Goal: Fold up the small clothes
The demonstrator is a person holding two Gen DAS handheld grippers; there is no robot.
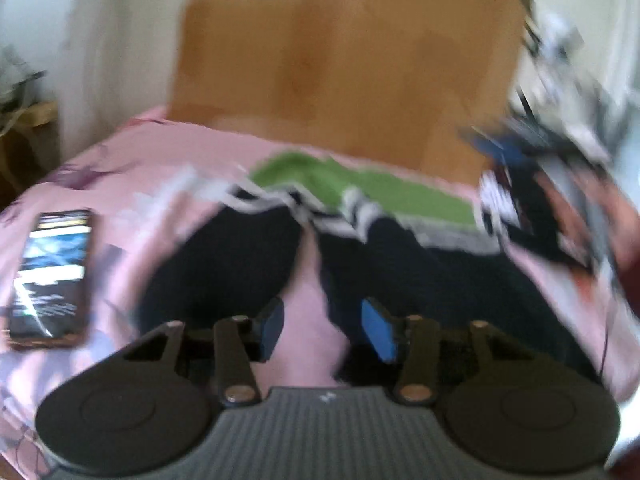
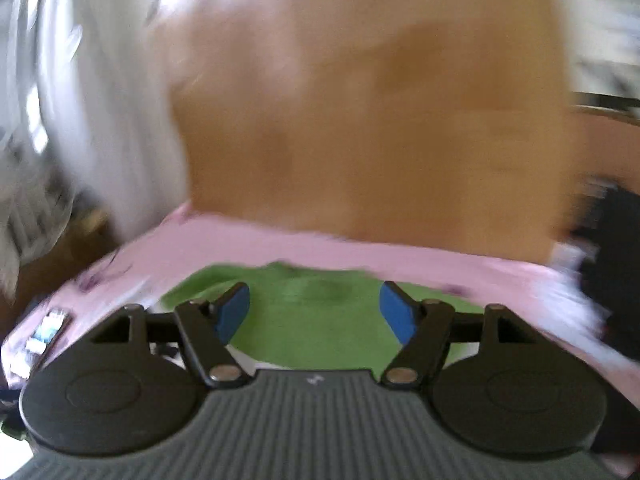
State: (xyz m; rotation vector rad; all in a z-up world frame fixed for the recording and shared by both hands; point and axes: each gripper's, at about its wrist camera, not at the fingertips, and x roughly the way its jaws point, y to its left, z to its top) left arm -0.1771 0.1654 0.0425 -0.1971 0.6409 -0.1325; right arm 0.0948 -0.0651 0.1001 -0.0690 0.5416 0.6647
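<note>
Dark shorts (image 1: 248, 264) lie spread and unfolded on the pink bed (image 1: 120, 168), a green garment (image 1: 360, 192) at their twelve o'clock, while left gripper (image 1: 324, 330) and right gripper (image 2: 314, 312) hover open-fingered, empty, so folding seems unstarted.

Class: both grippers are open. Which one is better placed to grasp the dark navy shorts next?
Probably the left gripper: the dark navy shorts lie right at its open fingertips. The right gripper hangs over the green cloth.

A: From my left wrist camera, motion blur smears the right gripper (image 1: 532, 200).
B: On mine, the phone (image 2: 47, 332) is tiny, its screen unreadable.
</note>
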